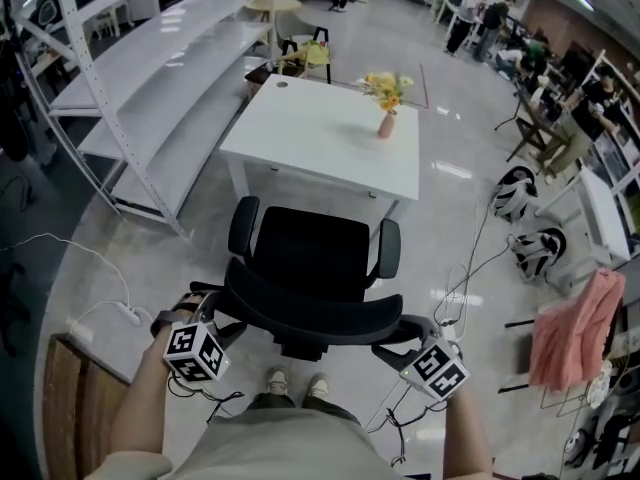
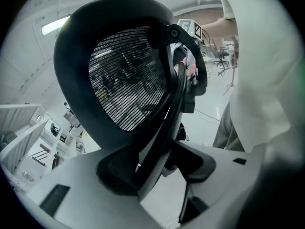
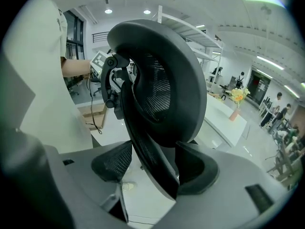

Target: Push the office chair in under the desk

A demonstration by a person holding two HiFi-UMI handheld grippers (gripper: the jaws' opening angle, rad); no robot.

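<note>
Black-padded jaws of the left gripper (image 1: 222, 316) clamp the backrest's left edge on the black mesh-backed office chair (image 1: 310, 258), pulled out just before the white rectangular desk (image 1: 320, 138); right gripper (image 1: 397, 340) jaws clamp the right edge.

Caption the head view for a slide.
Left tool and right tool grip the black office chair by its backrest, facing a white desk bearing a flower vase.

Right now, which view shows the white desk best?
The head view: the whole top of the desk shows, vase on it, beyond the office chair. The right gripper view catches only part of it past that chair; the left gripper view shows none.
</note>
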